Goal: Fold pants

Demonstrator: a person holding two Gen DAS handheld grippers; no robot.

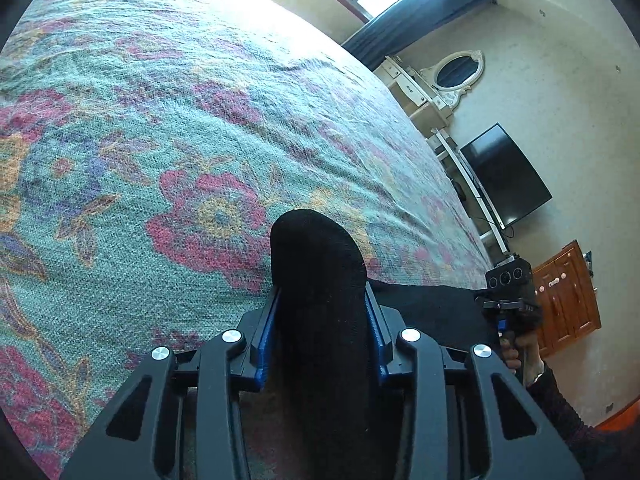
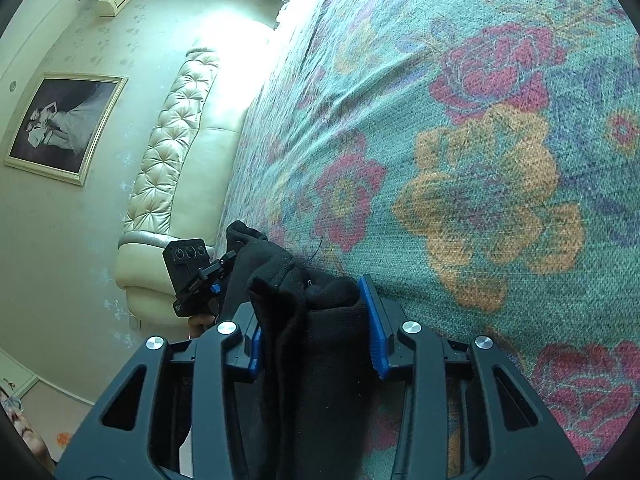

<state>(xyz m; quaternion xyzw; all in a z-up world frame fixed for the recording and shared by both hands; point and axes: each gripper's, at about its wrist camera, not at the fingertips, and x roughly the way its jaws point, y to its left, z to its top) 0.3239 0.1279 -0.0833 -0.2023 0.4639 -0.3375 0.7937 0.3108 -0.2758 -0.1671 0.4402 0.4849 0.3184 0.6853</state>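
Note:
The black pants (image 1: 316, 248) are bunched between the blue pads of my left gripper (image 1: 322, 292), which is shut on them, with a rounded fold sticking out past the fingertips. From there the cloth (image 1: 432, 308) runs right to the other hand-held tool's body (image 1: 508, 284), held by a person's hand (image 1: 520, 356). In the right wrist view my right gripper (image 2: 310, 304) is shut on a thick wad of the pants (image 2: 288, 280). The cloth leads left to the left tool's body (image 2: 192, 272). Both hold the pants just above the floral bedspread (image 2: 480, 184).
The floral bedspread (image 1: 160, 140) fills most of both views. Past the bed's edge stand a dark television (image 1: 504, 176), a white dresser with an oval mirror (image 1: 456, 70) and a wooden cabinet (image 1: 568, 300). A tufted cream headboard (image 2: 172, 152) and a framed picture (image 2: 64, 124) are on the other side.

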